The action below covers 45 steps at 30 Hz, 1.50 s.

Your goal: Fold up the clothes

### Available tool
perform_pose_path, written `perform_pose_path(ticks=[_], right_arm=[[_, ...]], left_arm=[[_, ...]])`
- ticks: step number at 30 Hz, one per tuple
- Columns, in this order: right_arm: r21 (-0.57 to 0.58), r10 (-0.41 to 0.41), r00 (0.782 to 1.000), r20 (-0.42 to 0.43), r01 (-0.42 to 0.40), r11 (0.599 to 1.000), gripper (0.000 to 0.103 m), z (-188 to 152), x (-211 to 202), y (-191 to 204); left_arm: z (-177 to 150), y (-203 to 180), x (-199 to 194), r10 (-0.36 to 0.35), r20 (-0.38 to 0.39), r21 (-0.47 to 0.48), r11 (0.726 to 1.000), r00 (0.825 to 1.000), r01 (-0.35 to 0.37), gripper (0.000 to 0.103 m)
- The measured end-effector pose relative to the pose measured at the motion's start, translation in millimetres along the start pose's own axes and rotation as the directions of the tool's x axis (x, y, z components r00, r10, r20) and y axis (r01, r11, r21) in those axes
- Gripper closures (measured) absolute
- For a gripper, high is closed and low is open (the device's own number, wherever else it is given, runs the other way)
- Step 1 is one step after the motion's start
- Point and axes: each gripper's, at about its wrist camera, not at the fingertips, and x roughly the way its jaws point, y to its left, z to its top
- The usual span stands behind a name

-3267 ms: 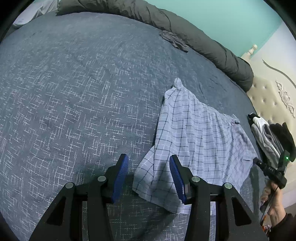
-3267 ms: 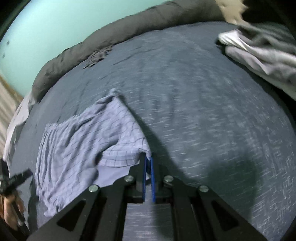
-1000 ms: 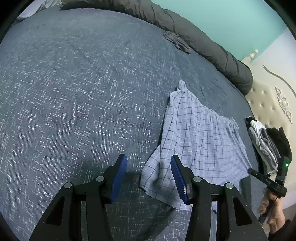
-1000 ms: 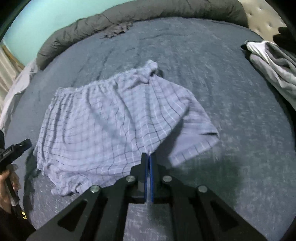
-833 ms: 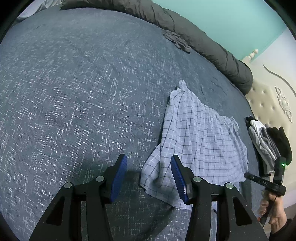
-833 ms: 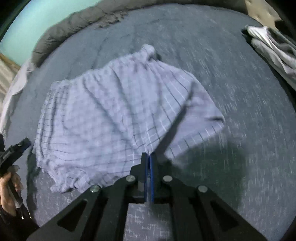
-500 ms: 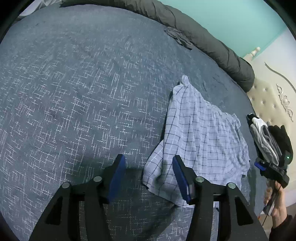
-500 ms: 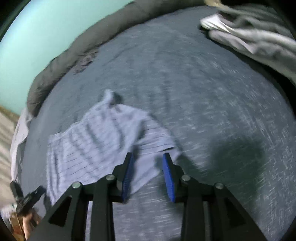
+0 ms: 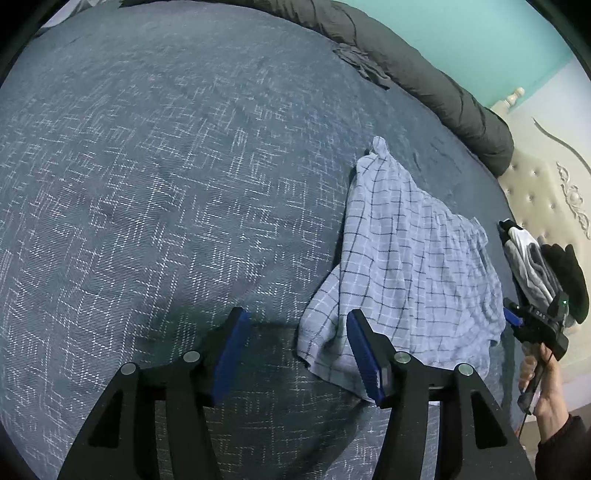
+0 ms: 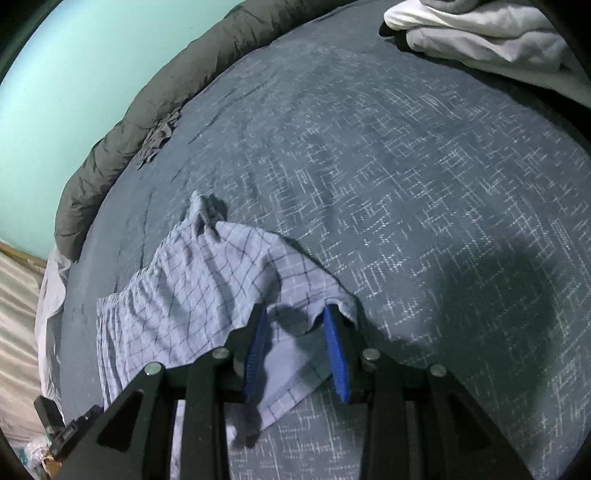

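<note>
The left hand-held gripper [image 9: 295, 345] hangs low over the bed [image 9: 147, 184] with its blue pads spread wide and nothing between them but bedspread; its right pad [image 9: 364, 350] sits just over the near corner of the checked shorts [image 9: 406, 266], and whether it touches the cloth I cannot tell. To its left lies a broad stretch of dark blue bedspread running up to the rolled grey duvet [image 9: 424, 62] along the far edge. The shorts lie spread flat to the right of centre, one corner bunched into a small peak at the far end, their right edge close to the side of the bed. Further right, the right hand-held gripper [image 10: 297, 332] is also spread wide, holding nothing; the near hem of the shorts drapes over both of its fingertips, with a loose flap of the cloth lying between and below the pads. Beyond it to the right the bedspread is bare, with a large shadow on it, up to a stack of folded clothes [image 10: 480, 33] near the tufted headboard [image 9: 535, 184].
</note>
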Motion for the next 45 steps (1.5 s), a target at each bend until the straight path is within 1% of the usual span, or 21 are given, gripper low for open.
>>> perform_pose_path(ticks=[2, 3, 5, 8, 11, 13, 18, 21, 26, 29, 30, 32, 34, 35, 36, 37, 40, 42, 43, 44, 45], right_arm=[[0.023, 0.005, 1.000, 0.004, -0.005, 1.000, 0.097, 3.9, 1.4, -4.7], [0.026, 0.007, 1.000, 0.005, -0.007, 1.000, 0.100, 5.7, 1.8, -5.1], [0.018, 0.002, 1.000, 0.017, -0.003, 1.000, 0.102, 6.2, -2.3, -6.7], [0.019, 0.005, 0.999, 0.041, -0.006, 1.000, 0.103, 5.7, -15.0, -8.7], [0.023, 0.024, 0.998, 0.060, -0.025, 0.999, 0.103, 6.5, -33.2, -13.2], [0.026, 0.019, 0.998, 0.063, -0.021, 0.999, 0.103, 8.7, -40.3, -19.8], [0.054, -0.034, 0.998, 0.043, 0.032, 0.998, 0.103, 14.5, -39.2, -37.6], [0.049, -0.070, 0.997, 0.037, 0.068, 0.996, 0.103, 15.9, -31.2, -40.6], [0.036, -0.075, 0.997, 0.033, 0.074, 0.997, 0.103, 7.4, -28.3, -43.8], [0.052, -0.041, 0.999, 0.028, 0.040, 0.998, 0.102, 5.4, -25.5, -46.2], [0.054, -0.016, 1.000, 0.018, 0.015, 0.998, 0.100, 3.5, -28.2, -50.2], [0.052, 0.036, 0.999, -0.003, -0.035, 0.998, 0.100, -0.7, -36.8, -60.1], [0.040, 0.039, 0.999, 0.010, -0.039, 0.998, 0.095, 2.9, -37.0, -54.1], [0.040, 0.034, 0.999, 0.026, -0.035, 0.999, 0.087, 4.1, -40.2, -53.5], [0.044, 0.031, 0.999, 0.040, -0.033, 0.999, 0.075, 4.8, -44.0, -54.8], [0.046, 0.031, 0.998, 0.051, -0.033, 0.998, 0.072, 5.8, -47.3, -56.0], [0.035, 0.032, 0.998, 0.062, -0.034, 0.999, 0.070, 9.2, -49.0, -53.5], [0.015, 0.030, 0.998, 0.052, -0.030, 0.999, 0.068, 11.9, -43.9, -47.6], [0.007, 0.023, 0.999, 0.045, -0.023, 1.000, 0.068, 13.1, -38.9, -43.9], [0.001, 0.021, 0.999, 0.035, -0.021, 1.000, 0.068, 13.5, -33.7, -41.0], [-0.002, 0.017, 1.000, 0.024, -0.016, 1.000, 0.067, 13.3, -29.2, -40.2]], left_arm=[[0.5, 1.6, -0.4, 0.000, 0.000, -0.001, 1.000, 1.000, 0.000, 0.043], [0.6, 2.4, -0.7, 0.000, -0.001, -0.001, 1.000, 1.000, 0.000, 0.043], [1.4, 2.5, -0.6, -0.001, -0.001, 0.000, 1.000, 1.000, 0.001, 0.043], [0.1, 2.5, -3.1, -0.003, 0.003, -0.002, 1.000, 1.000, 0.003, 0.043], [-0.8, 3.7, -6.5, -0.006, 0.006, -0.004, 1.000, 1.000, 0.006, 0.043], [-1.0, 4.3, -7.9, -0.006, 0.007, -0.003, 1.000, 1.000, 0.006, 0.043], [-1.8, 8.9, -13.0, -0.009, 0.006, -0.008, 1.000, 1.000, 0.009, 0.043], [-2.1, 9.6, -15.3, -0.009, 0.008, -0.007, 1.000, 1.000, 0.009, 0.043], [-3.6, 9.8, -15.0, -0.028, -0.004, -0.010, 1.000, 1.000, 0.028, 0.043], [-4.4, 11.8, -14.6, -0.036, -0.011, -0.016, 0.999, 0.999, 0.036, 0.043], [-4.9, 12.2, -14.6, -0.039, -0.013, -0.017, 0.999, 0.999, 0.039, 0.043], [-6.6, 12.2, -14.9, -0.044, -0.018, -0.010, 0.999, 0.999, 0.044, 0.043], [-7.9, 10.8, -12.6, -0.039, -0.025, 0.004, 0.999, 0.999, 0.039, 0.043], [-8.6, 10.2, -10.7, -0.034, -0.029, 0.010, 0.999, 0.999, 0.034, 0.043], [-9.5, 9.8, -7.8, -0.028, -0.034, 0.015, 0.999, 0.999, 0.028, 0.043], [-10.5, 9.8, -5.0, -0.026, -0.038, 0.016, 1.000, 0.999, 0.027, 0.043], [-12.2, 10.4, 1.9, -0.029, -0.041, 0.019, 0.999, 0.999, 0.030, 0.044], [-11.5, 10.4, 0.4, -0.031, -0.034, 0.022, 0.999, 0.999, 0.032, 0.054], [-11.1, 10.1, -1.4, -0.033, -0.029, 0.025, 0.999, 0.999, 0.033, 0.072], [-11.0, 9.8, -2.7, -0.039, -0.027, 0.026, 0.999, 0.999, 0.040, 0.086], [-11.6, 9.3, -3.5, -0.052, -0.027, 0.024, 0.998, 0.998, 0.053, 0.089]])
